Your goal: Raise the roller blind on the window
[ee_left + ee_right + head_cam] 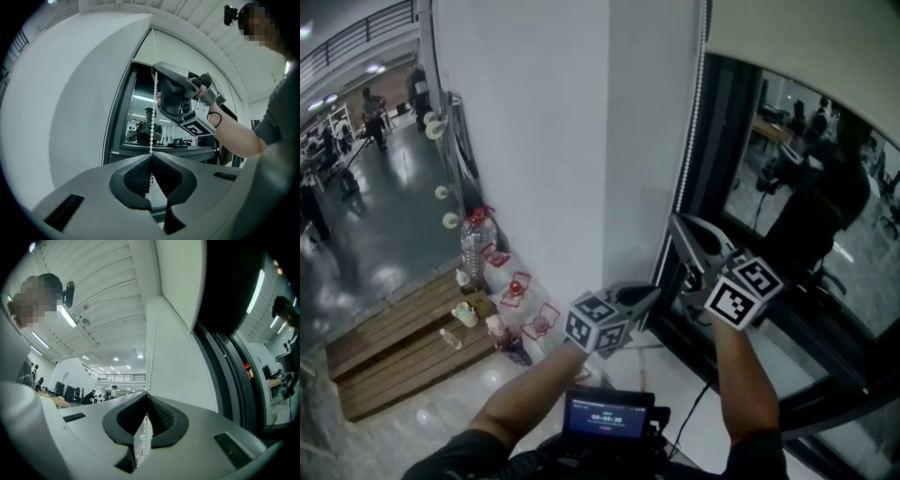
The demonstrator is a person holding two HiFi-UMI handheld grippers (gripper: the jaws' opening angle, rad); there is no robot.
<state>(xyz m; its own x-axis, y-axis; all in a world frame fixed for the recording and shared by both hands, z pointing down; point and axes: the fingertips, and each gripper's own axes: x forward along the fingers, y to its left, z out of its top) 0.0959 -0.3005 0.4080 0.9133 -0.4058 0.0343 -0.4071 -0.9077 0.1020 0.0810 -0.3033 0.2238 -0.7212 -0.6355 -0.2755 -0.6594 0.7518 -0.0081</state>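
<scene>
A white bead chain point(697, 112) hangs down the window's left edge, beside the cream roller blind point(806, 37) at the top right. My right gripper point(675, 222) points up and left, shut on one strand of chain point(150, 348), which runs up from between its closed jaws point(147, 394). My left gripper point(654, 292) sits lower and points level. It is shut on a chain strand point(153, 112) that rises from its jaws point(151, 157) past the right gripper point(157, 70) above it.
A white pillar point(544, 141) stands left of the dark window glass point(806, 206). Below lie the dark window frame point(825, 347), a wooden platform point(394, 347), a large water bottle point(476, 244) and small red stands point(517, 289). A screen device point(607, 412) hangs at the person's chest.
</scene>
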